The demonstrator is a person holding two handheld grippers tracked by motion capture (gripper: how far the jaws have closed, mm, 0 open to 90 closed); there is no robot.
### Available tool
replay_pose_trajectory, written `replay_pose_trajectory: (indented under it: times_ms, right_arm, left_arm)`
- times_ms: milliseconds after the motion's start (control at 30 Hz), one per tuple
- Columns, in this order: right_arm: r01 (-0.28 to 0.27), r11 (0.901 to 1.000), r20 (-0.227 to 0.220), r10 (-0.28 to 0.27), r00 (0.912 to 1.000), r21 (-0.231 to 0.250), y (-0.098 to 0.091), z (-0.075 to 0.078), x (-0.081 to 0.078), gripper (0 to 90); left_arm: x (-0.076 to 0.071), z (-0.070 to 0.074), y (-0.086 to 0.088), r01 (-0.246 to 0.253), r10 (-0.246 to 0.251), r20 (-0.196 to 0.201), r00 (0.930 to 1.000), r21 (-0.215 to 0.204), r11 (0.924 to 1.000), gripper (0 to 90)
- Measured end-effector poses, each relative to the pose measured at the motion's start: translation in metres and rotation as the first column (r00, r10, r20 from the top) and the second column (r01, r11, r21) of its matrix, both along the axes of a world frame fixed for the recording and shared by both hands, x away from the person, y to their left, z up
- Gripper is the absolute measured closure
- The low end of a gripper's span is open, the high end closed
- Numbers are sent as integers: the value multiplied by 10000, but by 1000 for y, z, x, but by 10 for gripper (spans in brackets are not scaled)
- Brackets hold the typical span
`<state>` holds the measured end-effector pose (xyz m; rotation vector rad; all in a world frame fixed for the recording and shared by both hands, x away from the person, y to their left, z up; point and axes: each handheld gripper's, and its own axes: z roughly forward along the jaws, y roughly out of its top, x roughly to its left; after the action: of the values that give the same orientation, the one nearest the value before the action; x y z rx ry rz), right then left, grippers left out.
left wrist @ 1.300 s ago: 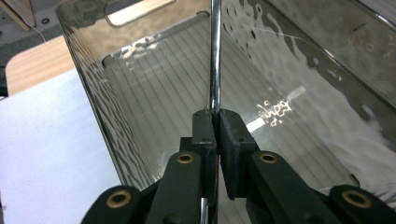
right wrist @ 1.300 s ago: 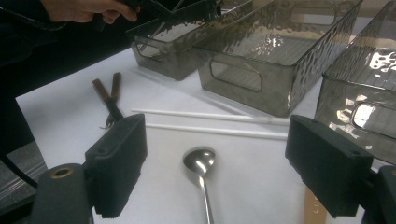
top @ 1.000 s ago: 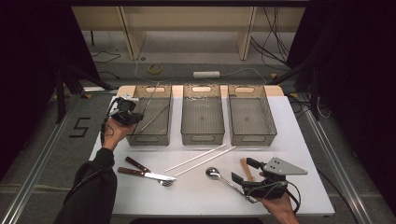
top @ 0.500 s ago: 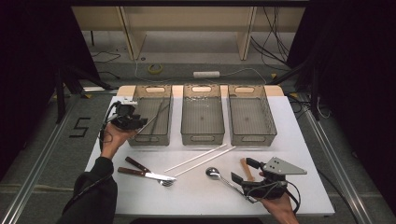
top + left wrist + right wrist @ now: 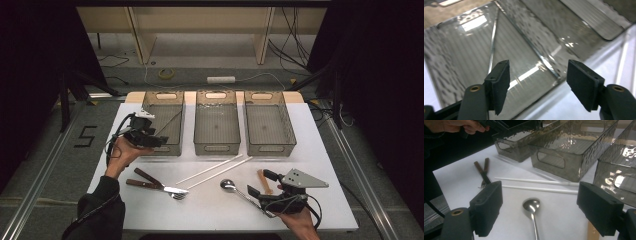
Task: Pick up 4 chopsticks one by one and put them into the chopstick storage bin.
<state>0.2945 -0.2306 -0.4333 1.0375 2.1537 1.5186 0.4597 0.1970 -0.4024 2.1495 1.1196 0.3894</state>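
Left gripper [image 5: 159, 141] jaws, just opening, stand spread and empty above the left bin [image 5: 172, 145], where a thin straw [image 5: 492, 45] lies diagonally, corner to corner.

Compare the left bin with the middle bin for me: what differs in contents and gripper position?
The left bin has a thin straw leaning slantwise inside it; the middle bin looks empty. The left gripper hovers over the left bin's near end, its jaws just opened with nothing between them; no gripper is near the middle bin. Both are smoky, see-through, textured rectangular bins with handle cutouts, standing side by side on the white table.
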Motion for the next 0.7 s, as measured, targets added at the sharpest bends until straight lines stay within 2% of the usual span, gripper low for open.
replay_pose_trajectory:
  times_ms: [233,400,600,700]
  right_arm:
    - [33,10000,-27,-33,10000,41,-1,0,0,218]
    - [6,10000,-28,-6,10000,21,0,0,0,218]
    - [3,10000,-28,-3,10000,52,-1,1,0,218]
    - [-9,10000,-49,10,10000,53,-1,1,0,218]
  left_arm:
    - [-9,9,-13,664,-660,-112,9978,348,9972,312]
    - [-14,14,-24,872,-861,-344,9957,319,9957,311]
    - [-21,13,-45,1505,-1457,-677,9870,716,9860,308]
    - [-22,11,-51,1649,-1584,-850,9837,757,9834,307]
